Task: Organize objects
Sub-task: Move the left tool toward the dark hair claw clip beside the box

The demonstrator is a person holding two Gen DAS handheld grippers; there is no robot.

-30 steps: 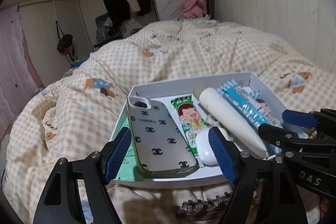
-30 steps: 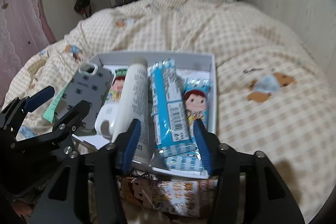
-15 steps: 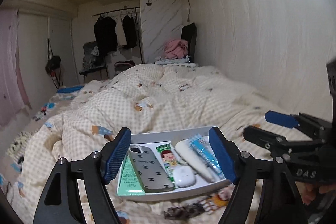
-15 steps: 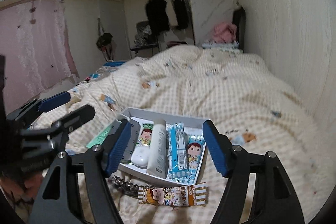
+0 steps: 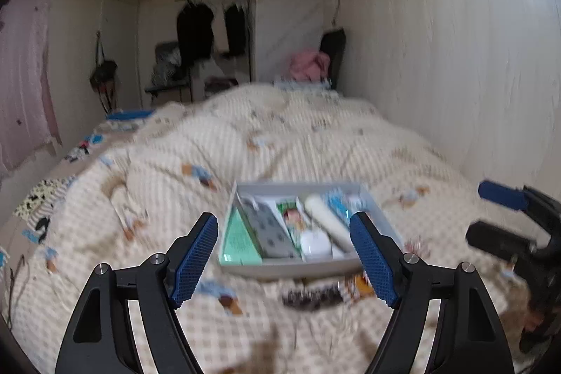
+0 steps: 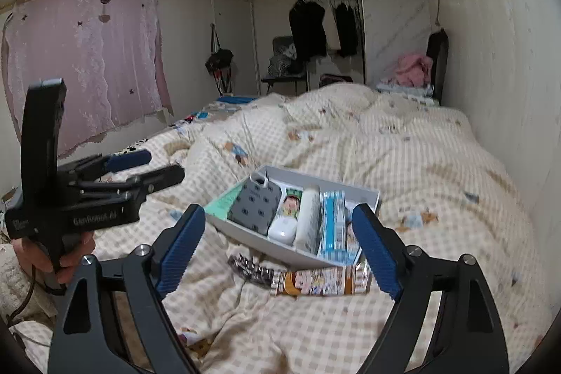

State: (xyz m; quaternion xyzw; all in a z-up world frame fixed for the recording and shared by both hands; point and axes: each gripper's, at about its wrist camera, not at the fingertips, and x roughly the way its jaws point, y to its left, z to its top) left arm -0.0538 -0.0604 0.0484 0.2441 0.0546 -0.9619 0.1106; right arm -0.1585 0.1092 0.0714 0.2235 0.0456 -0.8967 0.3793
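Note:
A white box (image 6: 252,233) lies on the checked duvet. It holds a grey phone case (image 6: 257,204), a white earbud case (image 6: 282,230), a white tube (image 6: 308,216), a blue snack pack (image 6: 333,223) and a green packet (image 5: 240,239). In front of the box, on the duvet, lie a cartoon snack pack (image 6: 315,281) and a dark hair clip (image 6: 250,269). My left gripper (image 5: 283,219) hangs open, well back from the box (image 5: 298,186). My right gripper (image 6: 278,211) is also back from it, its jaws opening with nothing between them.
The duvet (image 6: 403,163) covers the whole bed, with a pale wall (image 6: 498,76) close on the right. A hand (image 6: 70,255) holds the left gripper (image 6: 164,165) at the left. A pink curtain (image 6: 87,58) and hanging clothes (image 6: 308,27) are far behind.
Both grippers have drawn back and up from the box, which now looks smaller and farther. The right gripper's jaws have spread wider. The objects in the box have not moved.

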